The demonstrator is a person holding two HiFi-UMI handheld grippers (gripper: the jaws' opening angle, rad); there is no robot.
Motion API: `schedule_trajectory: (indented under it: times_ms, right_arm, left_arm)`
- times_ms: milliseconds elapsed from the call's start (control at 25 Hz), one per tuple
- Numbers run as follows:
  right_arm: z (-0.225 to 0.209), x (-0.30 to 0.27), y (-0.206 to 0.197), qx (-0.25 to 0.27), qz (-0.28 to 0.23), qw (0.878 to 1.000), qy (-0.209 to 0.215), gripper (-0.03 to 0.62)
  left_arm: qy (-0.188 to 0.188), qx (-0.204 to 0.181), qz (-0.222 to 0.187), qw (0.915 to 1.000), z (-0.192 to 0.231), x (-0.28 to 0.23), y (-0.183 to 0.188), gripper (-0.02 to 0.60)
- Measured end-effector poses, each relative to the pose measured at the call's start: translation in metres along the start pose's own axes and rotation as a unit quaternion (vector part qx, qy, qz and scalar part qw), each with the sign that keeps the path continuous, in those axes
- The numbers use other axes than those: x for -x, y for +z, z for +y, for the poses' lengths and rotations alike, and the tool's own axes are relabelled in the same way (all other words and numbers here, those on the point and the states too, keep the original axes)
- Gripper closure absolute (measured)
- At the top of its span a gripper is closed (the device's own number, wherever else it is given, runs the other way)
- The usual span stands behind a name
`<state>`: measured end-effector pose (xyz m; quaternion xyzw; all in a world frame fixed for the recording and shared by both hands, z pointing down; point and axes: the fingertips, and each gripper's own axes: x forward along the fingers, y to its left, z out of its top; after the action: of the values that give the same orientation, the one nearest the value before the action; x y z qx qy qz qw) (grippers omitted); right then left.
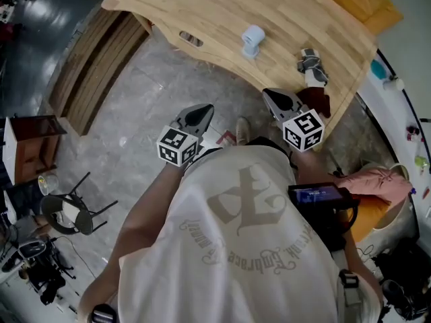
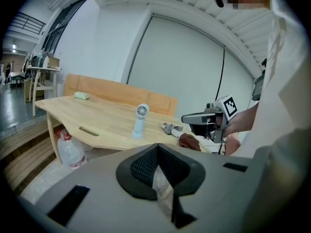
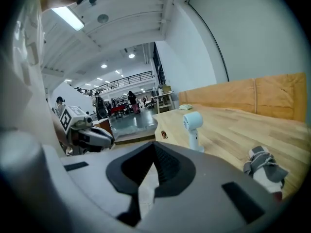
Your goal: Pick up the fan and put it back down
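Holding left tongs [image 1: 204, 110] and right tongs [image 1: 269, 94] pressed together, pinching nothing, just short of the table [image 1: 202, 5] edge. Finding the fan [image 1: 253, 40] upright on the table, untouched, at 12 o'clock from the right tongs. Judging by that: either pre-grasp or already set down. For a pick: spread right tongs, reach ahead, close round the handle.

I see a light wooden table [image 1: 202, 5] with a curved front edge and an oblong slot [image 1: 190, 39] near that edge. On it I note:
- a pale blue fan [image 1: 252, 40], standing upright;
- a grey-and-white bundle [image 1: 311, 64], apart from the fan;
- a dark red cloth [image 1: 315, 101] at the table's edge, near the bundle;
- a small green item [image 2: 81, 95] at the far end.
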<state>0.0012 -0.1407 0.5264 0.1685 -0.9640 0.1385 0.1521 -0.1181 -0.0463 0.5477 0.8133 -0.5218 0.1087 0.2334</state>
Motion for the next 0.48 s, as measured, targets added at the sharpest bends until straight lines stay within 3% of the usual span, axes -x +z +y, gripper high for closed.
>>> schedule_trajectory:
  times_ms: [480]
  right_arm:
    - [0.035, 0.037, -0.017, -0.014, -0.012, 1.0, -0.004, 0.58]
  left_arm:
    - [-0.039, -0.024, 0.002, 0.999, -0.033, -0.004, -0.003, 0.571]
